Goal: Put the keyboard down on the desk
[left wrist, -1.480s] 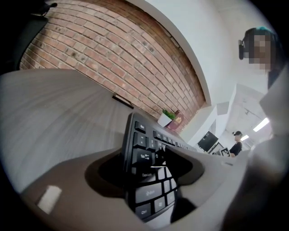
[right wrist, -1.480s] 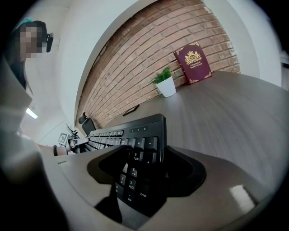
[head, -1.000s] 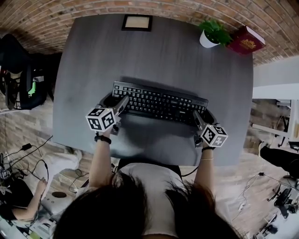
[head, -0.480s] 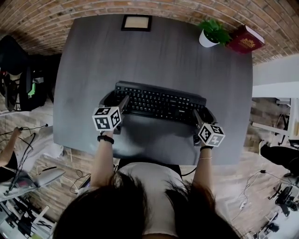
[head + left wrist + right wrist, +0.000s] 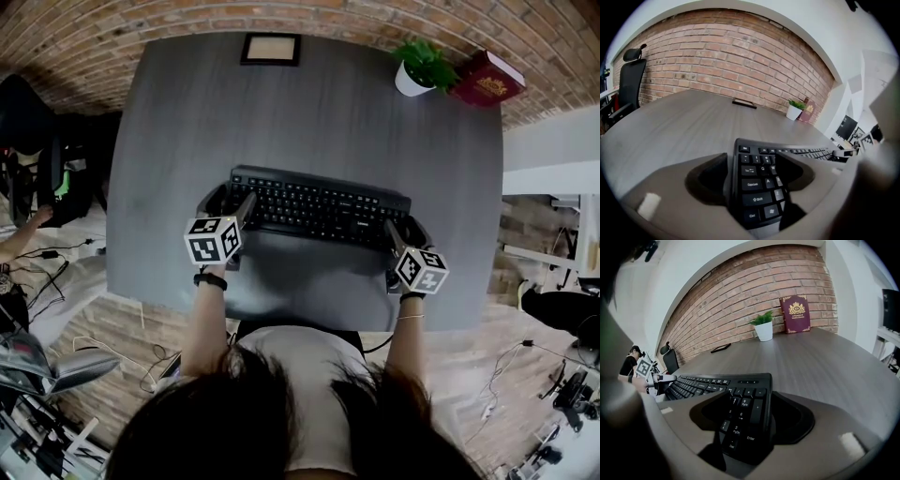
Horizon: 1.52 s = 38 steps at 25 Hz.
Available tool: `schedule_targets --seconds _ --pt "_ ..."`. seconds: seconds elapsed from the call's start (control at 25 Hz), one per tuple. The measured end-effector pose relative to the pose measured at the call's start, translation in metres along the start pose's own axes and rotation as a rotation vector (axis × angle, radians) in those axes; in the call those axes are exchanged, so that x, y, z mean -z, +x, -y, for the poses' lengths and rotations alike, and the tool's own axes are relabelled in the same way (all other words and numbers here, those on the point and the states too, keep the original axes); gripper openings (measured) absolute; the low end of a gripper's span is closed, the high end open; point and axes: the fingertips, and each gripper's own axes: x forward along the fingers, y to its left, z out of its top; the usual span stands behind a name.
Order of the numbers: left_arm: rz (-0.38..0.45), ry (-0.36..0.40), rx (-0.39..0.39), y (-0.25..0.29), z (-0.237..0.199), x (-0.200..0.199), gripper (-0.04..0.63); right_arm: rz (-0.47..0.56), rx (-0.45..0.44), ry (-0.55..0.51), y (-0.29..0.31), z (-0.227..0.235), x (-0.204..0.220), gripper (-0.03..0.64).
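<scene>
Black keyboard [image 5: 319, 206] is level across the middle of the grey desk [image 5: 309, 112], cant tell if it's actually touching the top tho. Left gripper [image 5: 246, 206] is clamped on its 9 o'clock end, right gripper [image 5: 392, 236] on the 3 o'clock end w/ the numpad. Potted plant [image 5: 417, 70] + red book [image 5: 487, 80] are at the desk's 1 o'clock corner, pic frame [image 5: 270, 49] at 11

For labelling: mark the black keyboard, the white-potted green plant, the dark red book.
black keyboard [image 5: 319, 204], head view, middle keys
white-potted green plant [image 5: 409, 82], head view, the pot
dark red book [image 5: 795, 314], right gripper view, front cover
</scene>
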Motion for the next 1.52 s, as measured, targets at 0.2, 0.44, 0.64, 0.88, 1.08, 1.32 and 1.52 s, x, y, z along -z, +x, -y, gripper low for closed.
schedule_targets --seconds 0.2,0.44,0.64,0.88,1.08,1.32,1.52 --pt "0.034 0.021 -0.001 -0.007 0.002 -0.011 0.351 0.041 0.011 -0.013 -0.008 -0.002 -0.01 0.258" --pt "0.098 0.079 0.015 -0.025 0.019 -0.031 0.351 0.09 -0.026 -0.092 -0.024 -0.022 -0.033 0.258" --pt "0.176 0.135 0.041 -0.047 0.04 -0.058 0.351 0.189 -0.051 -0.158 -0.049 -0.045 -0.065 0.258" --pt "0.277 0.195 0.066 -0.086 0.068 -0.085 0.351 0.308 -0.116 -0.228 -0.088 -0.08 -0.101 0.258" --pt "0.355 0.259 0.084 -0.121 0.09 -0.103 0.351 0.409 -0.151 -0.288 -0.124 -0.105 -0.124 0.23" --pt "0.433 0.329 0.116 -0.165 0.109 -0.114 0.308 0.501 -0.159 -0.34 -0.161 -0.128 -0.137 0.168" --pt "0.479 0.366 0.147 -0.191 0.122 -0.117 0.203 0.545 -0.178 -0.37 -0.187 -0.141 -0.142 0.112"
